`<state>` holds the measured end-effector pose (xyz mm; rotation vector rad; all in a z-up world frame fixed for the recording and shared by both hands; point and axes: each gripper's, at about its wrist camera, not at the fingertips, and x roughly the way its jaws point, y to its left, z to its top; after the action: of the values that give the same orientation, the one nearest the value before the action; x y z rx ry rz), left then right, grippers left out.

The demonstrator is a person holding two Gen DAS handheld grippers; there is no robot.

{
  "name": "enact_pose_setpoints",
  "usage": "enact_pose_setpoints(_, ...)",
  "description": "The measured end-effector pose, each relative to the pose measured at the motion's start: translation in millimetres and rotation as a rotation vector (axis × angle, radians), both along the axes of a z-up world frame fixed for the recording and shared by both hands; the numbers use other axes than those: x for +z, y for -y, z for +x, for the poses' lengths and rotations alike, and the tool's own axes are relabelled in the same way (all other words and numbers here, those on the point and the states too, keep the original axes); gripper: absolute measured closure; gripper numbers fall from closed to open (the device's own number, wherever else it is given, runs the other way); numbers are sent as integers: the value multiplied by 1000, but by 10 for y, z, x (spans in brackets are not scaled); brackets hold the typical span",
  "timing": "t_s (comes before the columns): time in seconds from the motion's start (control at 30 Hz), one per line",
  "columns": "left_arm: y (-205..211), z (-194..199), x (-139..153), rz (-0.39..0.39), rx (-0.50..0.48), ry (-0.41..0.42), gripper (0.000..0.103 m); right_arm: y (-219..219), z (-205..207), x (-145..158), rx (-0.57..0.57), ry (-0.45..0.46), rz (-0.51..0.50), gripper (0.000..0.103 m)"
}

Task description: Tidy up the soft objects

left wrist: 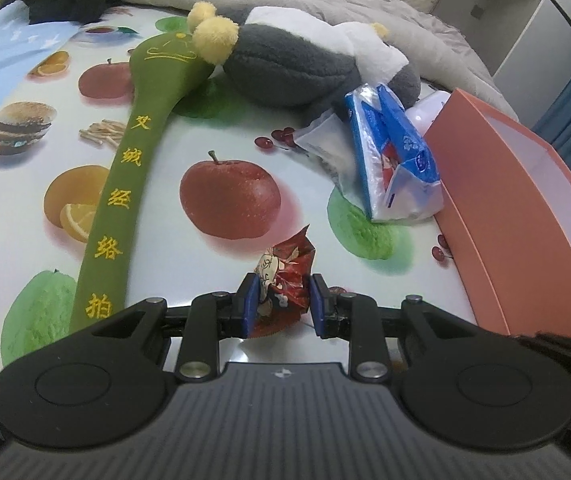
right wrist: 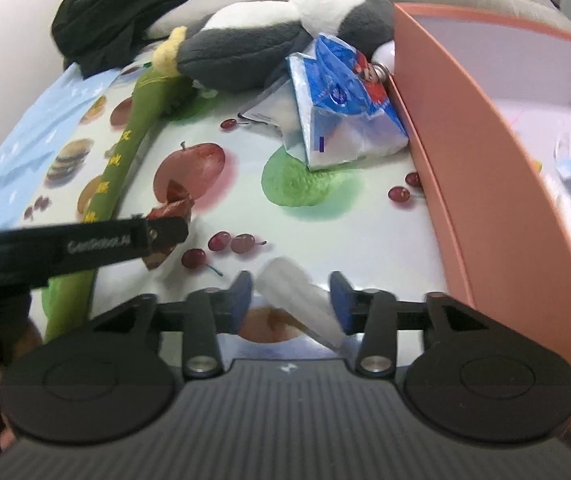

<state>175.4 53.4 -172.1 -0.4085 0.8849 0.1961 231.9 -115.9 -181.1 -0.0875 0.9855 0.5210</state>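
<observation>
- Red wrapper (left wrist: 285,280): light, crinkly; your left gripper (left wrist: 283,304) is clamped on it above the fruit-print tablecloth (left wrist: 189,128).
- White packet (right wrist: 305,300): soft, slippery; right gripper (right wrist: 291,300) fingers apart, packet loose between them; take its middle.
- Pink box (right wrist: 465,168) stands beside.

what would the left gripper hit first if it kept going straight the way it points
Probably the bare tablecloth near the printed apple, since the left gripper, shut on a red wrapper, tilts downward. Further along lies the blue tissue pack, though depth is hard to judge.
</observation>
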Motion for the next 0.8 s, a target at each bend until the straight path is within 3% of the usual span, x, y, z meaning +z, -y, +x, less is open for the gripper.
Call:
enact_pose_setpoints(0.27, 14, -99, -24, 7, -17, 16, 72, 106, -17, 26, 133, 43, -52, 46)
enact_pose_setpoints(0.43, 40, -196, -46, 9, -29, 17, 71, 1, -127, 19, 309, 62, -86, 46)
enact_pose_setpoints(0.53, 54, -233, -55, 19, -37, 15, 71, -111, -257, 10, 417, 131, -156, 46)
enact_pose_setpoints(0.63, 59, -267, -72, 19, -38, 14, 71, -186, -292, -53, 451, 173, -226, 46)
enact_pose_setpoints(0.8, 86, -298, -69, 32, -45, 18, 71, -208, -236, -166, 452, 177, -234, 46)
